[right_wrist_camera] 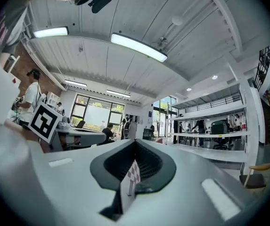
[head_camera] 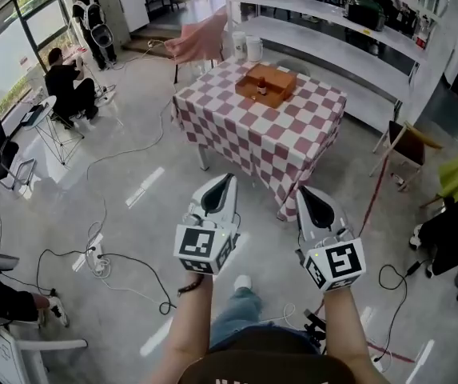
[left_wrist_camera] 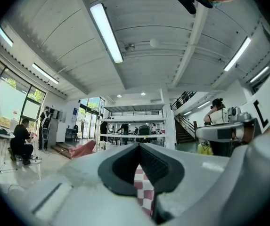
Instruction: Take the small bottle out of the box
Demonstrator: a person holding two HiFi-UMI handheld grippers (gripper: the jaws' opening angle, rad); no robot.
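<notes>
A brown cardboard box (head_camera: 267, 84) sits on a table with a red-and-white checked cloth (head_camera: 244, 126), far ahead across the floor. A small dark bottle (head_camera: 262, 90) shows inside the box. Both grippers are held level, side by side, well short of the table. My left gripper (head_camera: 229, 179) is shut with nothing in it. My right gripper (head_camera: 303, 191) is also shut and holds nothing. In the left gripper view the left gripper (left_wrist_camera: 138, 145) has its jaws met at the tip, with checked cloth (left_wrist_camera: 144, 192) seen through the hollow. The right gripper (right_wrist_camera: 135, 143) looks the same.
Cables (head_camera: 125, 262) trail over the grey floor between me and the table. A pink cloth hangs over a chair (head_camera: 198, 40) behind the table, beside two white containers (head_camera: 246, 47). A wooden chair (head_camera: 408, 146) stands right. People (head_camera: 69, 82) are at the far left.
</notes>
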